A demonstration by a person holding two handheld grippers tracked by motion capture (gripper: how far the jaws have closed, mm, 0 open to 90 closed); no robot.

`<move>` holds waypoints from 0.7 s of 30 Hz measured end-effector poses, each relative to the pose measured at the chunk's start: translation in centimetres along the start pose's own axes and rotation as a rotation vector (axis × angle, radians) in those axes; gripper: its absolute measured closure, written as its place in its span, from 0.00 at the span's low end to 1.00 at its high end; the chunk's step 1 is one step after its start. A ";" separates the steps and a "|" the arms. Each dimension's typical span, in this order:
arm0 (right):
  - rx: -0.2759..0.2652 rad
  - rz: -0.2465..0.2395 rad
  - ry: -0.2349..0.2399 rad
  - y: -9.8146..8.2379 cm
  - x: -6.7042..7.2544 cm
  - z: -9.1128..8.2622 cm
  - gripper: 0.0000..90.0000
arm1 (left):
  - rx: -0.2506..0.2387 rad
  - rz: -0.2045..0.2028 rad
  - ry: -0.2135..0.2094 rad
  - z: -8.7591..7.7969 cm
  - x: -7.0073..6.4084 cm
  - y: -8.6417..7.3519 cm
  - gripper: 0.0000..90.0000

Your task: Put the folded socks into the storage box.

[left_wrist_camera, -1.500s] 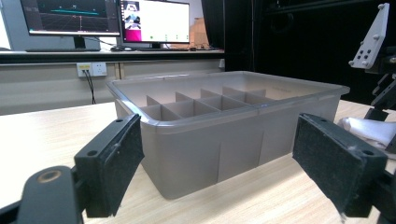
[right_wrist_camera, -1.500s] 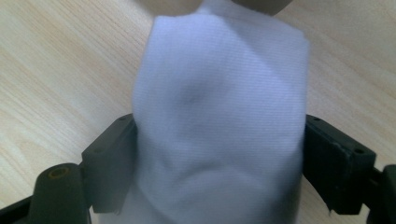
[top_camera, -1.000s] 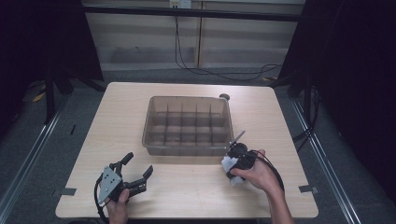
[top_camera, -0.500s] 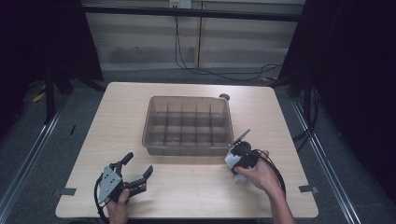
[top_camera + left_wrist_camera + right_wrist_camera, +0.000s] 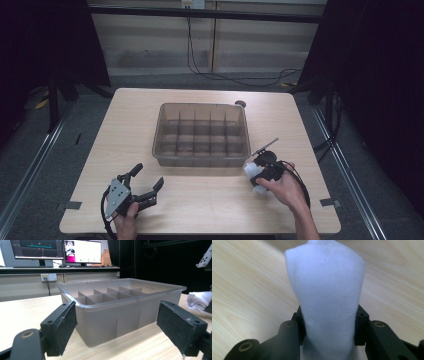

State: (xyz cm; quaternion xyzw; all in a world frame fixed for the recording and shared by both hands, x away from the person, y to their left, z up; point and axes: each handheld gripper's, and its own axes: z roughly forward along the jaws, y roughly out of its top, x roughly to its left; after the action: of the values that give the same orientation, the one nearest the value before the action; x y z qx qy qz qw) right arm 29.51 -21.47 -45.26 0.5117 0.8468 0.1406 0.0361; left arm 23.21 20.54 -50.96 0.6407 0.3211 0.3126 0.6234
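A clear grey divided bin point(image 5: 202, 157) stands mid-table and its wall point(image 5: 112, 315) faces the left gripper view. My right gripper point(image 5: 255, 176) is by the bin's front right corner, on a white rolled cloth point(image 5: 249, 170). In the right gripper view point(image 5: 329, 315) the cloth point(image 5: 327, 290) is squeezed between both pads and stands up over the tabletop. These jaws have just been closing on it. My left gripper point(image 5: 148, 175) rests near the front left edge, open, with nothing between its pads point(image 5: 62, 327). The cloth point(image 5: 200, 300) shows at the far right there.
A small dark round object point(image 5: 240, 104) lies behind the bin's back right corner. Tape marks point(image 5: 72, 205) sit near the table's front corners. Bare wood lies between the two grippers in front of the bin. Monitors point(image 5: 85, 251) stand beyond the table.
The right hand has shifted slightly beside the bin's corner, staying over the white cloth. The left gripper has not moved.
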 end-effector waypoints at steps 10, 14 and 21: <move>-0.031 -0.006 0.041 0.0 0.1 -1.5 0.66 | 0.001 0.001 0.000 0.0 0.0 0.0 0.18; -0.038 -0.005 0.051 -0.1 0.3 -2.1 0.66 | 0.004 0.004 -0.001 0.0 0.0 0.0 0.18; -0.046 -0.024 0.065 0.1 0.5 -3.3 0.66 | 0.003 0.001 -0.001 0.0 0.0 0.0 0.18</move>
State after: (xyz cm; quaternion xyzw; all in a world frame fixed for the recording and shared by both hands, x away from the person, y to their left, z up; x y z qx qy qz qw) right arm 28.68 -21.65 -42.08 0.4959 0.8500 0.1762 0.0220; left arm 23.25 20.55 -50.94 0.6421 0.3208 0.3120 0.6225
